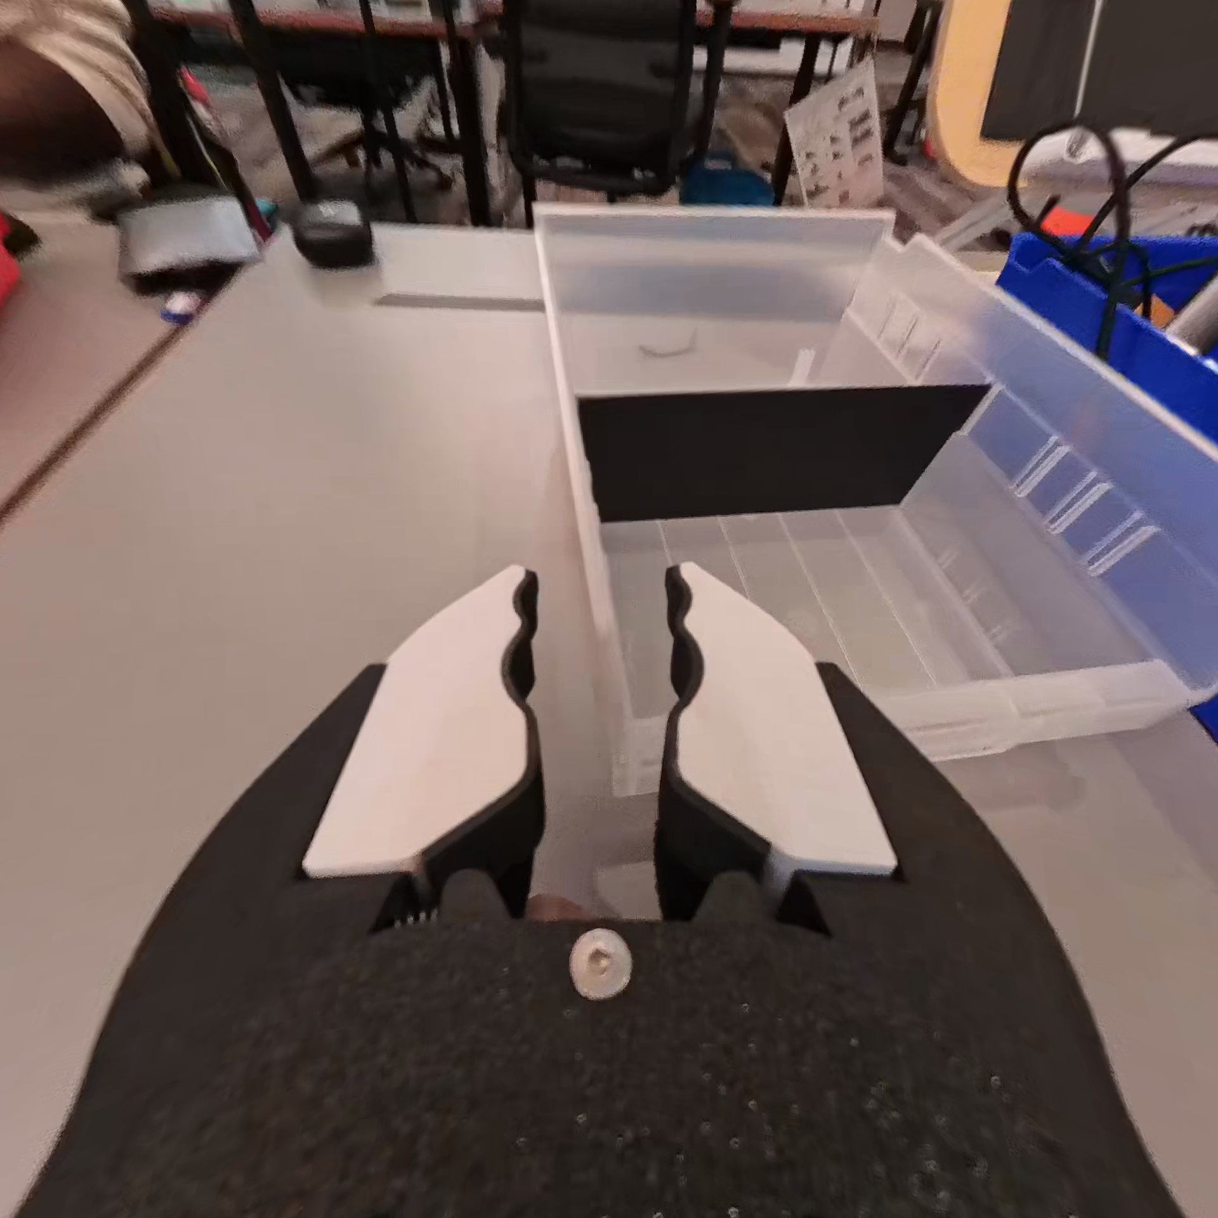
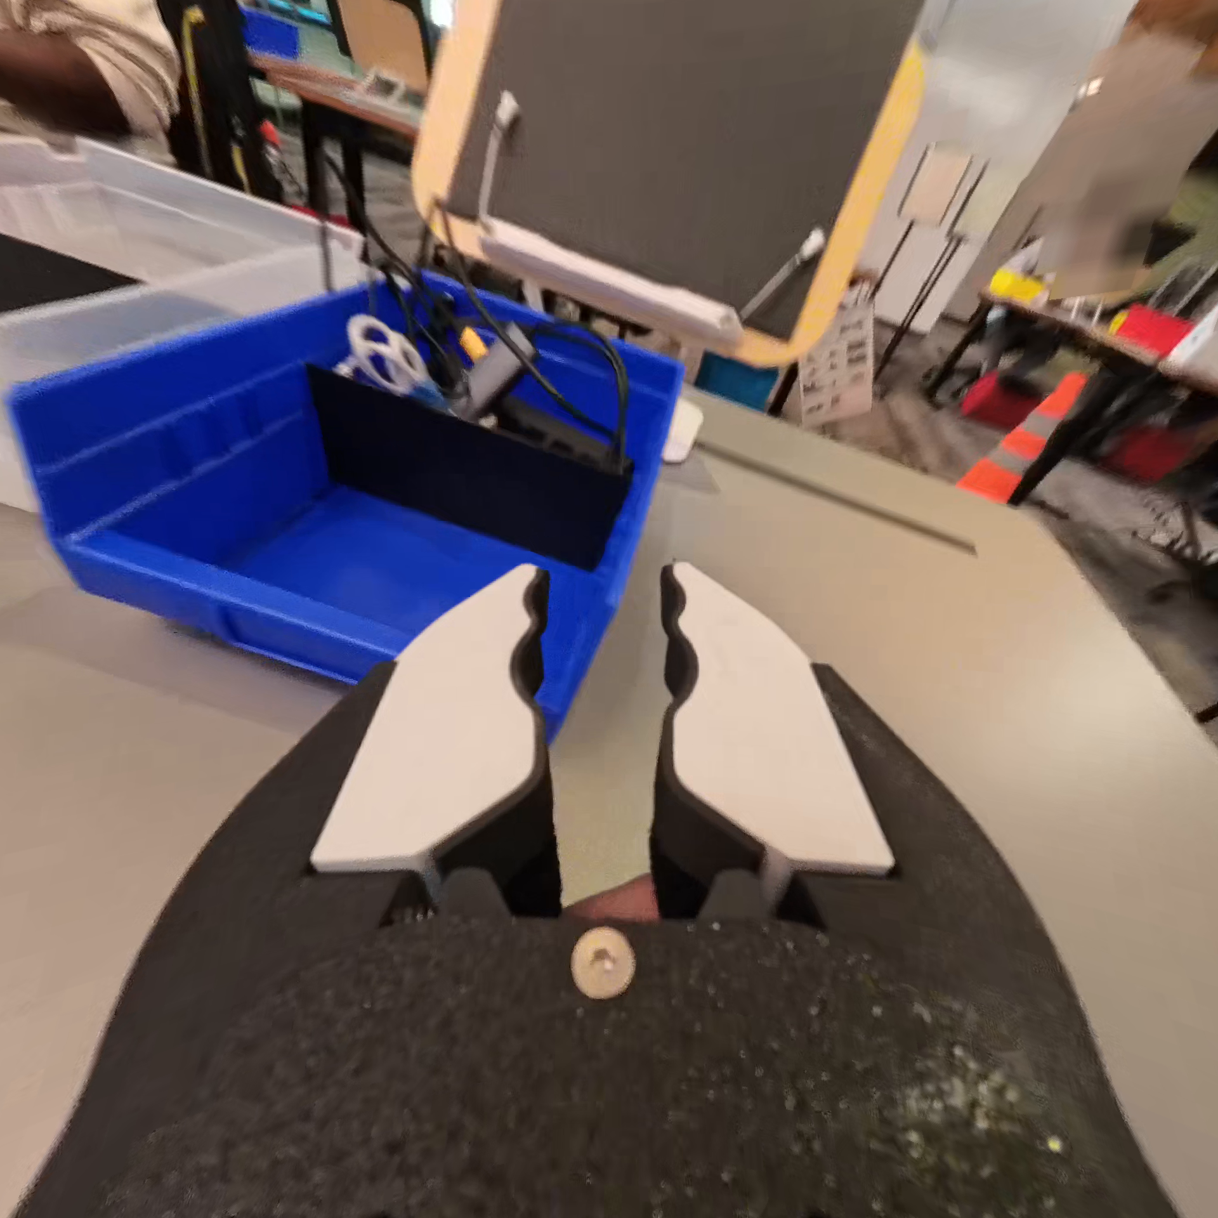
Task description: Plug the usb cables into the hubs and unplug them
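Landmark: blue bin [image 2: 217,501] on the grey table [image 2: 857,659].

Left wrist view: left gripper [image 1: 601,580] held above the table, jaws parted, nothing between them. Just ahead of it sits one clear plastic bin [image 1: 1028,685], split by one black divider [image 1: 758,451]. The near compartment is bare; the far one holds only a small pale scrap, too small to identify. The blue bin shows only as a corner at the right edge, just beside the clear bin, with black cable loops [image 1: 1081,171] rising from it. No hub is visible here.

Right wrist view: right gripper [image 2: 603,580] also released and holding nothing, tips near the blue bin's front right corner. This view shows the blue bin's inside, which the left view does not: one dark divider [image 2: 461,481], near compartment bare, far compartment holding the task items. Count there: one white coiled cable [image 2: 379,349], a tangle of black usb cables [image 2: 593,369] (number cannot be told), and at least two dark hubs [image 2: 553,428], blurred. The clear bin lies to the left of the blue bin, touching or nearly so.

Grippers: two, both released.
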Available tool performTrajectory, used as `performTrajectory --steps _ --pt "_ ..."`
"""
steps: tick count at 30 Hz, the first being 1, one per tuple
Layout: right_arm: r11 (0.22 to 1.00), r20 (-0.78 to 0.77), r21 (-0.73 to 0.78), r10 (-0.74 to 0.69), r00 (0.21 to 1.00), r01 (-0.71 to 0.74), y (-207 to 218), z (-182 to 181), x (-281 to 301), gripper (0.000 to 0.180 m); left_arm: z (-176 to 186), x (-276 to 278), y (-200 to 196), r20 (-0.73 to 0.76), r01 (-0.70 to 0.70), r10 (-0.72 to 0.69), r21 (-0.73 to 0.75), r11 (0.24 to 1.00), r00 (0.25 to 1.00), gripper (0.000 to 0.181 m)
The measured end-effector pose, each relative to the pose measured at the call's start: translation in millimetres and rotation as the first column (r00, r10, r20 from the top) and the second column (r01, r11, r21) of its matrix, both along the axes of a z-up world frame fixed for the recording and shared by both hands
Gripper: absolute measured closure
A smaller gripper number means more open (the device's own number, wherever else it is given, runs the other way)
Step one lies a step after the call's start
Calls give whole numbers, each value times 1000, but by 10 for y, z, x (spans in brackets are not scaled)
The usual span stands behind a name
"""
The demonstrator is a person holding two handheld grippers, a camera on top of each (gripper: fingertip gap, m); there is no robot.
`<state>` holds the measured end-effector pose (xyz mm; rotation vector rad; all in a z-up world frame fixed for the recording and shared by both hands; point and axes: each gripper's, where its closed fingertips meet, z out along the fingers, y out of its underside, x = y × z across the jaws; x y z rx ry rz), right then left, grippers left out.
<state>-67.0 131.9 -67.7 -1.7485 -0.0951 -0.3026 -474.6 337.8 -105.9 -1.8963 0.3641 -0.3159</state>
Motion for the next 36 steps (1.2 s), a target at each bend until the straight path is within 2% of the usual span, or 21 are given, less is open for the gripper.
performTrajectory --steps 2,4,6,8,10,14,18,20,23,24,28,30,33,36 --pt "997 8 5 83 996 -83 -18 73 -352 147 -129 6 74 -20 -41 40 -62 997 999 151" --pt "973 -59 -36 225 973 -227 -26 -10 -855 145 -185 56 74 -44 -11 8 -71 997 999 174" --pt "916 -168 -97 370 914 -388 -36 -200 -1438 143 -197 28 80 -71 -27 22 -76 997 997 178" --pt "866 -261 -155 428 865 -476 18 -397 -1888 137 -202 23 49 -57 -48 43 -92 995 997 178" --pt "880 -263 -183 385 885 -438 211 -452 -2067 133 -209 48 -69 -31 -46 42 -136 990 999 177" --pt "913 -271 -182 311 911 -365 588 -389 -2259 128 -220 -5 -415 -77 -85 72 -178 980 994 177" --pt "909 -273 -262 253 928 -325 778 -556 -2325 127 -218 -18 -735 -158 -59 42 -110 992 987 176" --pt "897 -282 -291 251 926 -331 803 -652 -2355 133 -219 -37 -906 -194 -58 37 -105 993 980 175" --pt "902 -256 -320 211 943 -289 790 -717 -2309 162 -208 -93 -1107 -138 -110 93 -116 987 986 176" --pt "911 -254 -312 193 948 -269 783 -678 -2280 171 -168 -104 -1157 -112 -122 110 -108 987 988 176" --pt "941 -278 -231 180 944 -247 717 -386 -2249 176 261 -73 -1355 -186 -170 180 71 983 966 176" --pt "965 -257 -109 204 944 -239 684 2 -2144 177 625 20 -1451 -192 -160 199 202 966 961 175" --pt "975 -182 39 222 958 -219 567 672 -1914 177 1160 256 -1523 -122 -163 210 315 935 970 175" --pt "981 -131 129 161 978 -144 401 1207 -1425 177 1613 774 -1510 -81 -90 130 383 919 988 175"
